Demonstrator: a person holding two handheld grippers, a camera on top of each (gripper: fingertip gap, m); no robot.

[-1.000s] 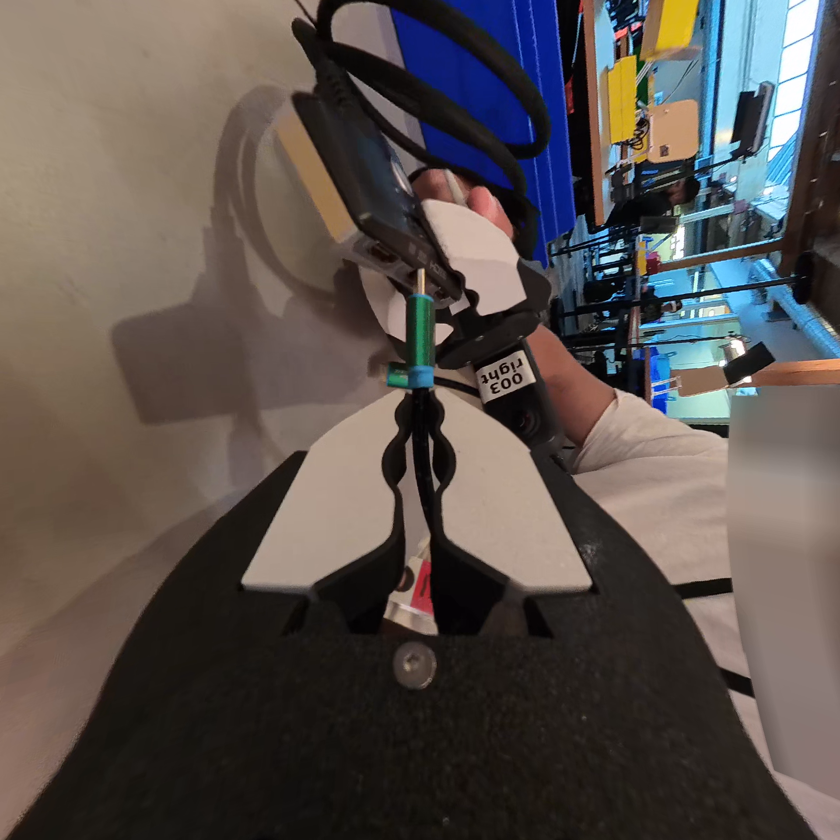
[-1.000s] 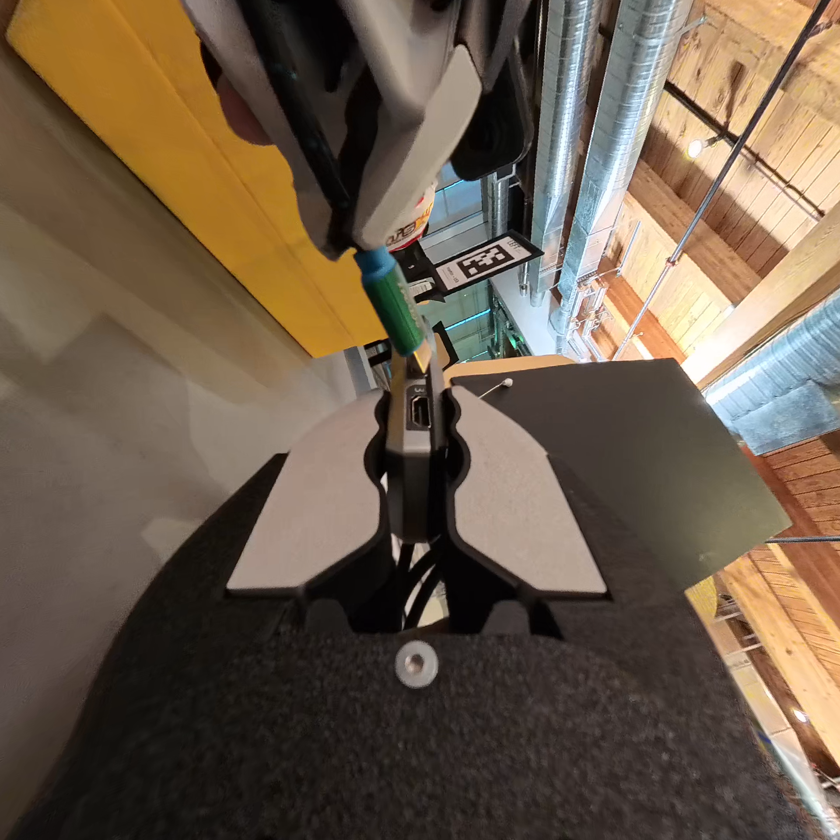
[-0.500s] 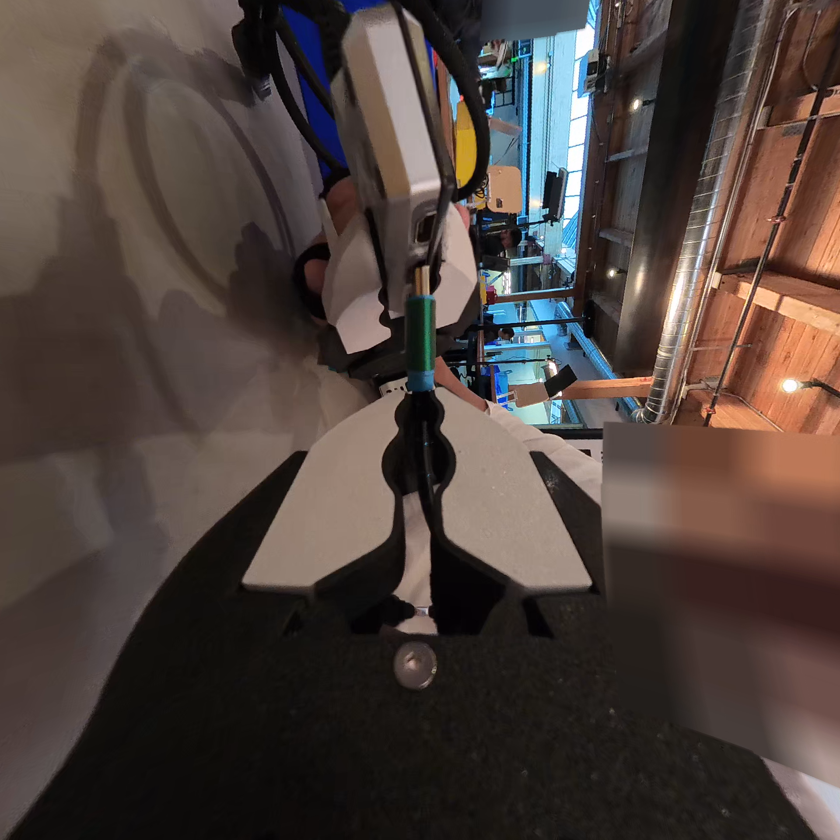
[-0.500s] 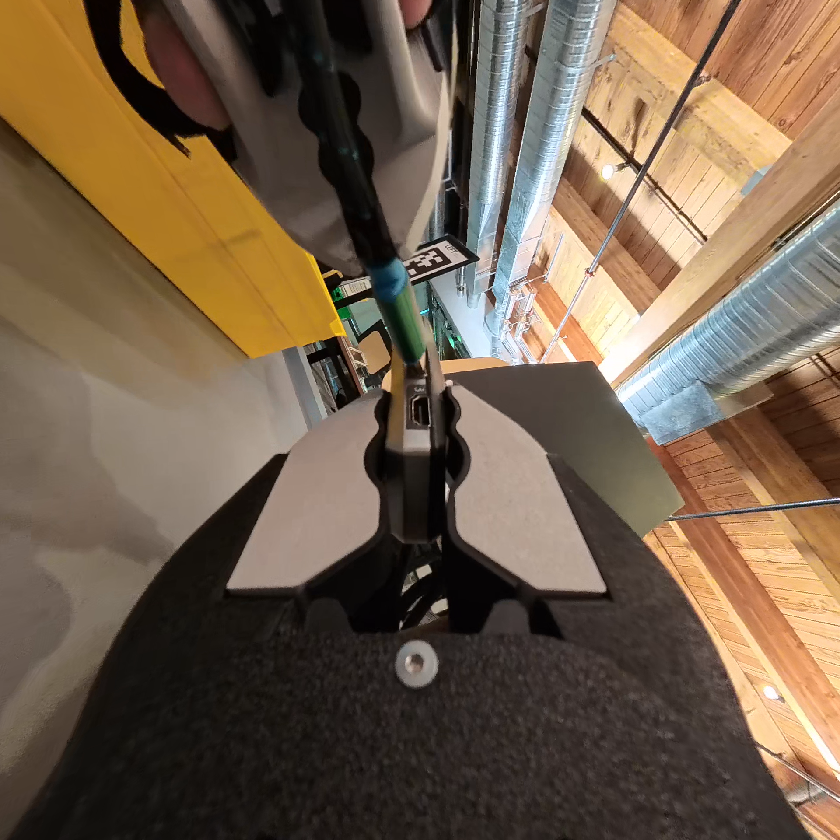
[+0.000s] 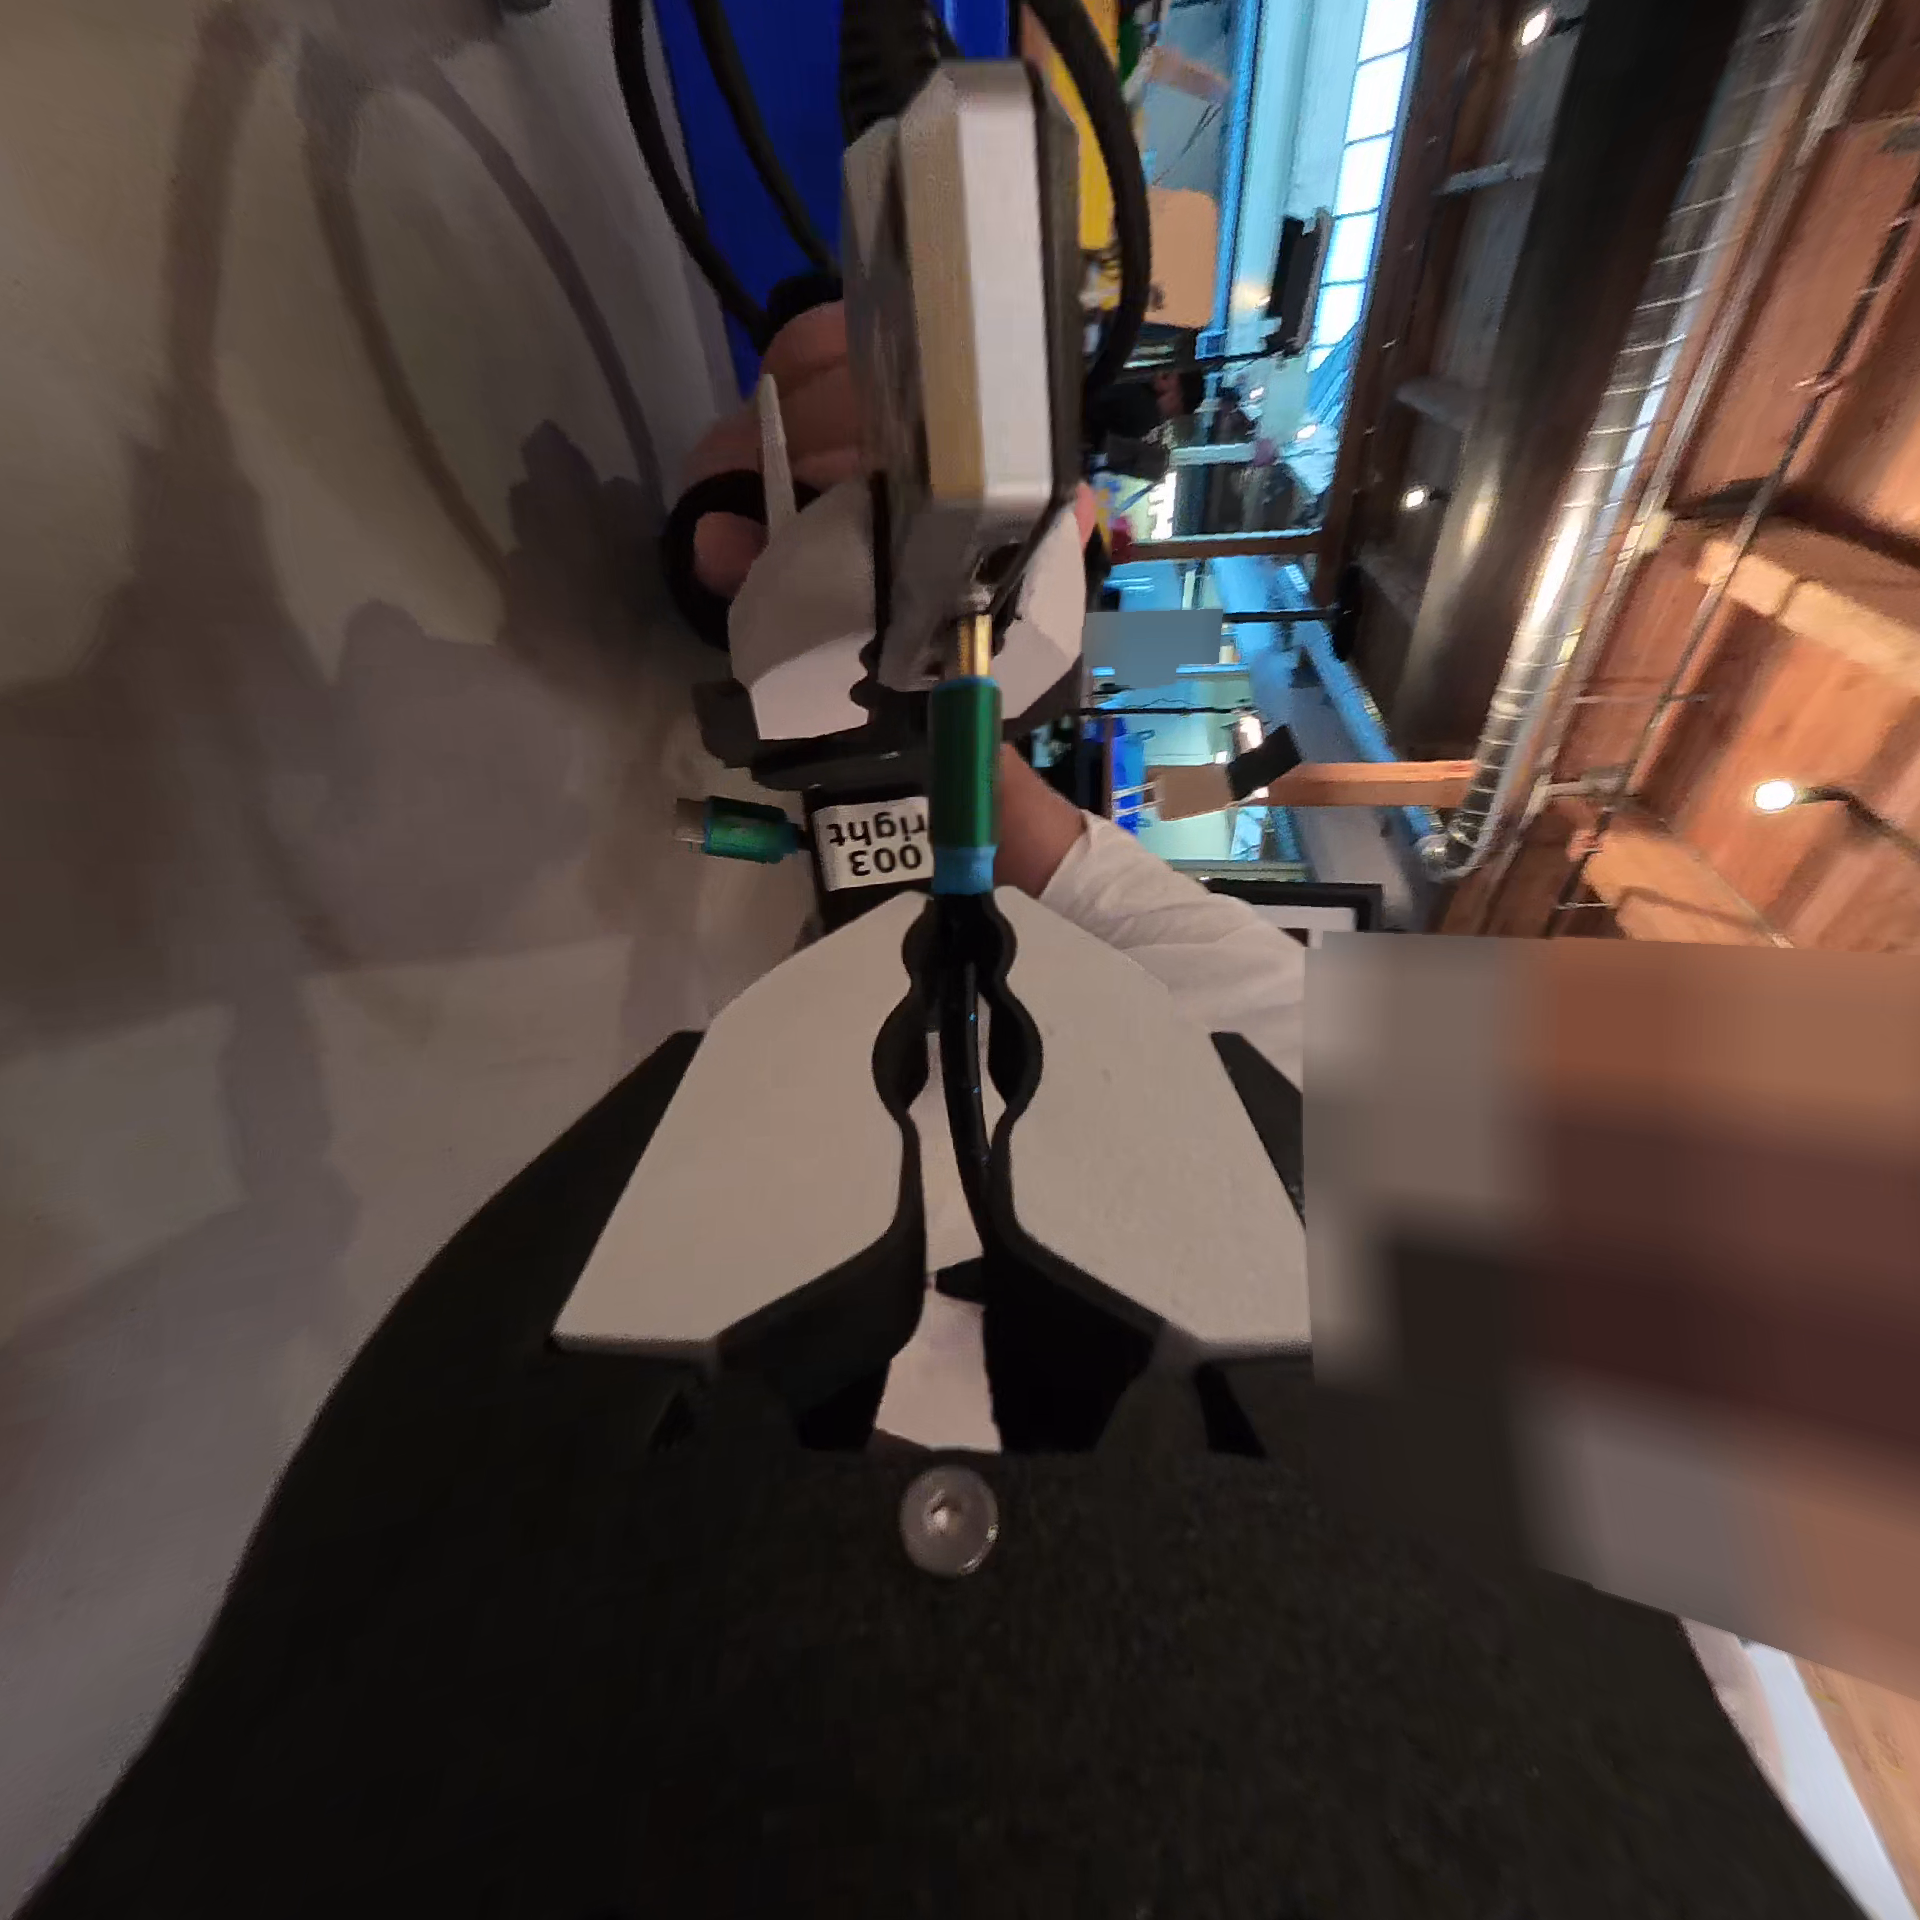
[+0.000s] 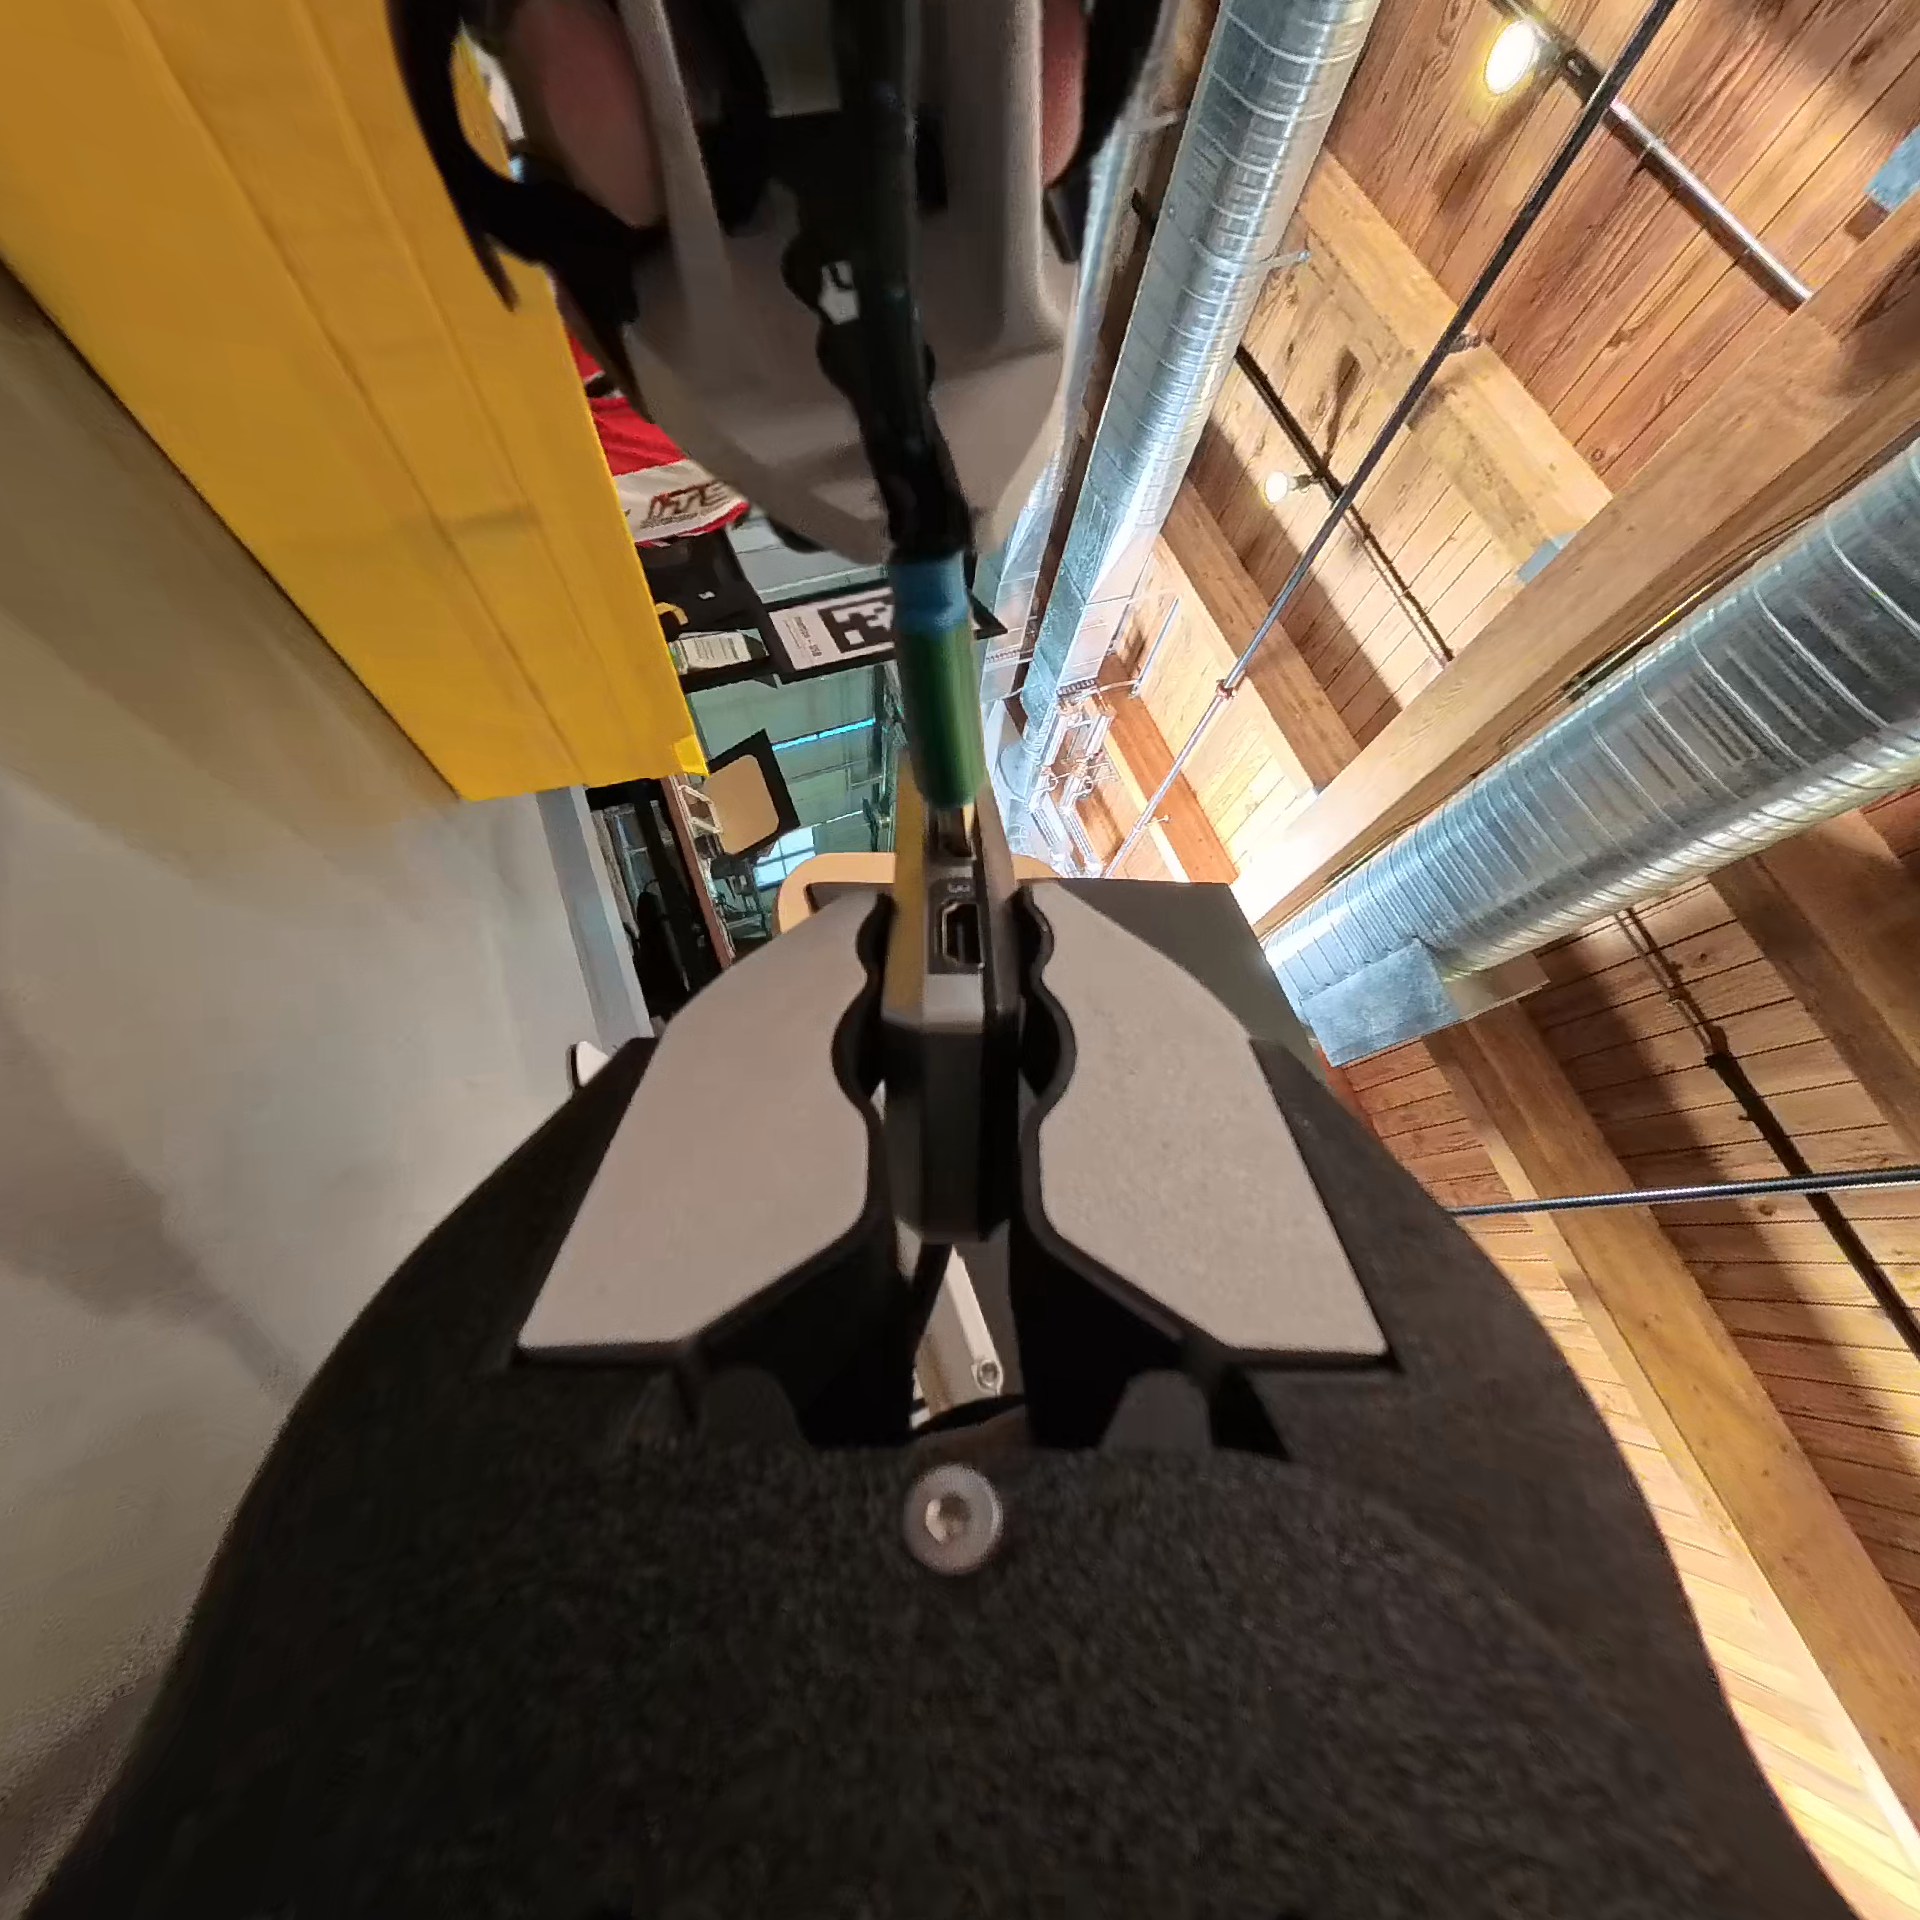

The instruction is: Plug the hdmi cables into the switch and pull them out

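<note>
Left gripper point(image 5: 958, 935) is clamped on a black cable point(image 5: 966, 1081) just behind its green plug point(image 5: 961, 779). Right gripper point(image 6: 951, 956) is closed on the grey switch point(image 6: 940, 1091), held edge-on. Plug tip meets the switch's far port point(image 6: 951, 831) — seating depth is hard to make out; the nearer port point(image 6: 958, 932) stands empty. A second green plug point(image 5: 743, 834) hangs loose beside the right gripper, its cable hidden.
</note>
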